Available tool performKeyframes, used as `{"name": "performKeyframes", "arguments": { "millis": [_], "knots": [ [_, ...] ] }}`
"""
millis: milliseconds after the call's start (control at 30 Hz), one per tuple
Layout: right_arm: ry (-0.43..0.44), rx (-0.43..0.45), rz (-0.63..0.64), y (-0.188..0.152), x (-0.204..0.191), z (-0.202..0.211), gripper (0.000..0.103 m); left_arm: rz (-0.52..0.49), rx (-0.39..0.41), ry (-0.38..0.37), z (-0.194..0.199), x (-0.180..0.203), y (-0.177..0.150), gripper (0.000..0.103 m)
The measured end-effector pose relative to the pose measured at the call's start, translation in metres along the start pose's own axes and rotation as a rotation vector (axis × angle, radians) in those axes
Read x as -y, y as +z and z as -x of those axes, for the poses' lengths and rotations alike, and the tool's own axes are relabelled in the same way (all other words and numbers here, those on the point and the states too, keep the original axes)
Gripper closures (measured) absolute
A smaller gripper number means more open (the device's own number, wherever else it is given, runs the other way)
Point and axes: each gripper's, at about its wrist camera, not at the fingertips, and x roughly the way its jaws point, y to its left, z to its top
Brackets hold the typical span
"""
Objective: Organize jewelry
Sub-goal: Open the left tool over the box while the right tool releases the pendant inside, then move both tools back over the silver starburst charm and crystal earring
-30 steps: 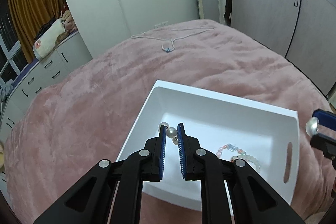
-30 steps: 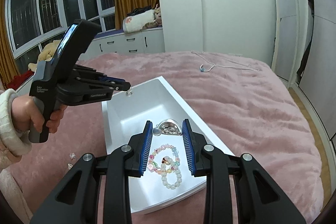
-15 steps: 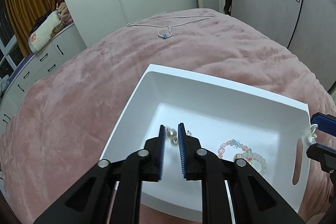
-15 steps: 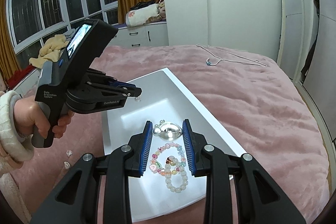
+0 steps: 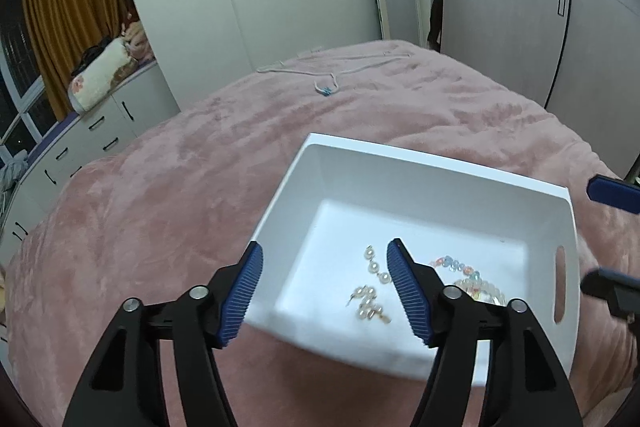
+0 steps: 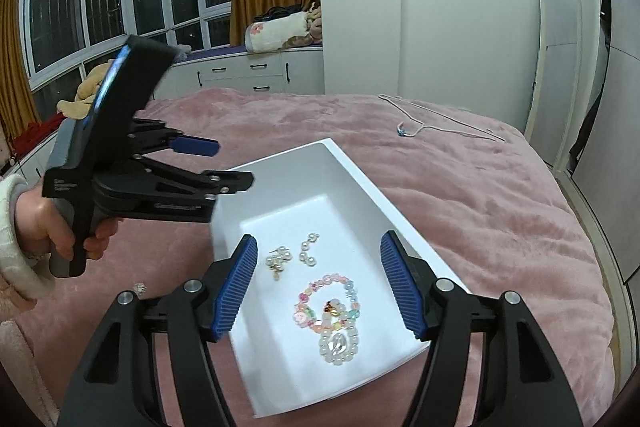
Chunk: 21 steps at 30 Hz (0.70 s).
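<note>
Left wrist view: the left gripper (image 5: 324, 263) hangs spread wide and empty over the near edge of the white tray (image 5: 436, 171), which sits on the pink blanket (image 5: 160, 211). Pearl earrings (image 5: 372, 287) lie on the tray floor, a bead bracelet (image 5: 460, 267) beside them.

Right wrist view: the right gripper (image 6: 318, 267) is also spread, empty, above the tray (image 6: 360, 183). Inside lie the earrings (image 6: 292, 255), the bracelet (image 6: 328, 301) and a silver piece (image 6: 338, 341). A necklace (image 6: 420, 125) lies on the blanket beyond the tray.

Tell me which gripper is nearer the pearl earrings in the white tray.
Left. The left gripper hangs open directly over the pearl earrings at the near-left end of the white tray. The right gripper is open above the beaded bracelets, farther along.
</note>
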Motion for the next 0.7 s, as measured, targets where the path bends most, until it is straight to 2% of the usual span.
{"name": "performKeyframes", "arguments": {
  "millis": [67,133,200,300,400,567,700],
  "knots": [
    [0.009,0.004,0.007,0.000,-0.008,0.005,0.039,0.016,0.010,0.004,0.014,-0.009,-0.011,0.032],
    [0.012,0.013,0.019,0.000,-0.017,0.010,0.032,0.035,0.017,0.006,0.028,-0.018,-0.022,0.031],
    [0.025,0.025,0.031,-0.002,-0.029,0.018,0.029,0.053,0.026,0.014,0.044,-0.029,-0.035,0.028],
    [0.061,0.039,0.045,-0.010,-0.049,0.029,0.023,0.104,0.066,0.027,0.077,-0.049,-0.066,0.023],
    [0.079,0.013,0.093,-0.024,-0.074,0.030,0.023,0.154,0.077,0.026,0.097,-0.065,-0.095,0.021],
    [0.117,-0.034,0.135,-0.040,-0.109,0.021,0.023,0.207,0.037,0.041,0.111,-0.088,-0.142,0.021],
    [0.156,-0.062,0.176,-0.051,-0.139,0.014,0.023,0.242,0.035,0.018,0.120,-0.097,-0.169,0.021]
  ]
}}
